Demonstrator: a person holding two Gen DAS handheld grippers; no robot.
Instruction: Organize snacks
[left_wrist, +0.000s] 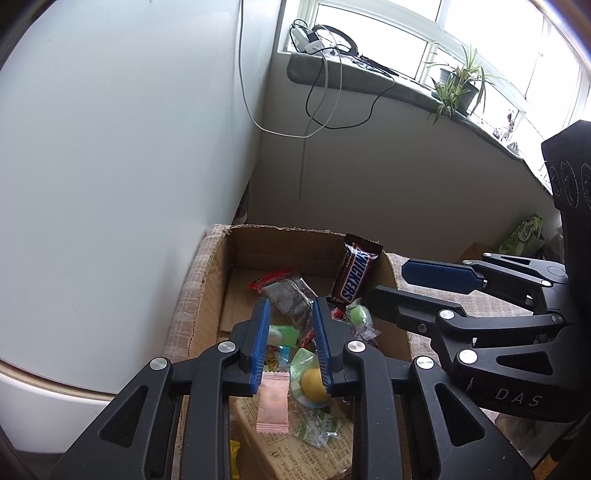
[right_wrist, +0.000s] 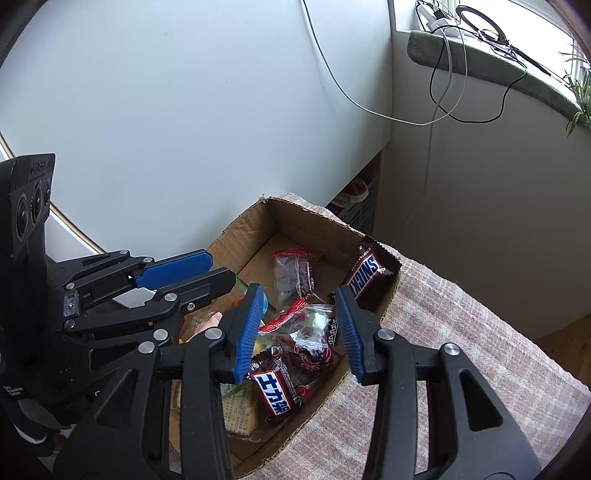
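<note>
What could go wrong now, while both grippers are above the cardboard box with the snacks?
1. The Snickers bar leans on the cardboard box wall, its top above the rim; a bump might tip it out.
2. The left gripper and right gripper hang close together, so they might collide.
3. The box sits near the table corner; a push could shift it.

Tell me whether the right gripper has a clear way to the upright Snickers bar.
Probably yes. The Snickers bar leans on the box's far wall, top exposed, just beyond the right gripper, whose jaws stand open and empty. The left gripper sits off to the other side.
</note>
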